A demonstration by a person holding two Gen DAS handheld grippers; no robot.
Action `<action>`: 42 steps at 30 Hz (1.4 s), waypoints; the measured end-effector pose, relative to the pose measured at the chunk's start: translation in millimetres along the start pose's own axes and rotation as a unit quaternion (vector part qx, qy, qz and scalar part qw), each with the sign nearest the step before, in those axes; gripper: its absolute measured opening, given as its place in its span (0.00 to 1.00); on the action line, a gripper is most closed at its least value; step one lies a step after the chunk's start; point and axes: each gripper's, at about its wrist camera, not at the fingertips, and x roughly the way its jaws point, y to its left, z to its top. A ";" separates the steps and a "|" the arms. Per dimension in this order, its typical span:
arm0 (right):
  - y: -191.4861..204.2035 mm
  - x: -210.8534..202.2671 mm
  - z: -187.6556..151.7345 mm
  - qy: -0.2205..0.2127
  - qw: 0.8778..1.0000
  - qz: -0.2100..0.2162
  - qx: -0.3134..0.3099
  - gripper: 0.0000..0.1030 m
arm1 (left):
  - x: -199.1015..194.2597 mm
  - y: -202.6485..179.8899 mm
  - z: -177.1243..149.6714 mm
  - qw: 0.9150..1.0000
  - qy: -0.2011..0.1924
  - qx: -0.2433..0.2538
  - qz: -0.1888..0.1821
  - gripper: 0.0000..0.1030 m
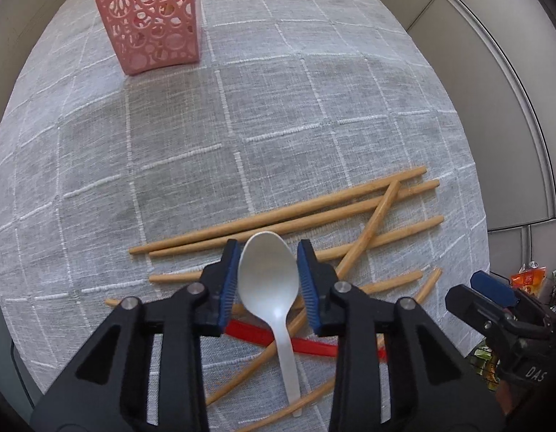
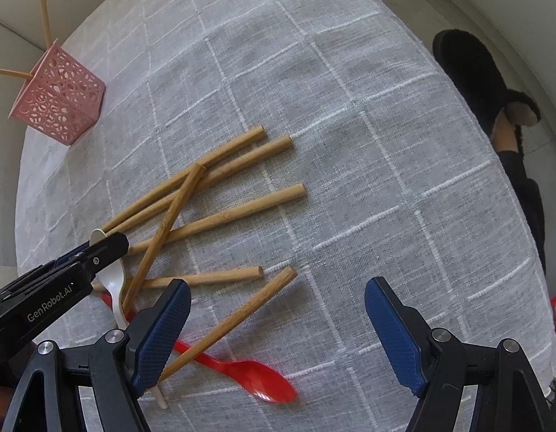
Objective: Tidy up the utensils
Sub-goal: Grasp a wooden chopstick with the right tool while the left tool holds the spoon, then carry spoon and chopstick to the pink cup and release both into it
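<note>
Nearest to me, my left gripper [image 1: 268, 280] has its blue pads [image 1: 228, 284] hard against both sides of the white spoon's [image 1: 269, 280] bowl, pinching it. The spoon's handle runs back toward the camera, crossing over the red spoon [image 2: 242, 374] and several wooden chopsticks [image 1: 278, 216]; its far end is partly lost among them.

My right gripper [image 2: 278, 338] hangs with its fingers spread wide and nothing between them but tablecloth [image 2: 350, 144]. The red spoon's bowl lies just below that gap, and one chopstick slants under the left pad, so the pile crowds that side.

Beyond, the chopsticks lie scattered and overlapping, one laid diagonally across three others. In the right wrist view my left gripper covers the white spoon's bowl, leaving only its tip and handle visible.

Farthest off, the pink perforated basket [image 1: 148, 18] stands on the cloth, well apart from the pile, with chopsticks sticking out of it; its top is cut off in the left view. A black slipper [image 2: 472, 79] shows past the table edge.
</note>
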 end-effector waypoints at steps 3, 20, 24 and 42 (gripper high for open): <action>-1.1 5.1 -0.5 0.009 1.000 0.006 0.007 0.81 | -7.1 -1.7 3.2 1.000 -0.010 0.003 0.000 0.33; 3.0 30.5 -1.5 0.028 0.996 -0.044 0.071 0.39 | -82.5 21.4 -8.4 0.994 -0.109 0.004 -0.030 0.33; 10.1 33.7 -0.8 0.031 0.994 -0.059 0.083 0.23 | -87.7 21.7 -12.8 0.993 -0.113 0.006 -0.030 0.33; 2.0 -36.8 1.4 -0.072 0.992 0.061 0.079 0.08 | -140.7 47.6 -23.2 0.979 -0.199 -0.014 -0.028 0.33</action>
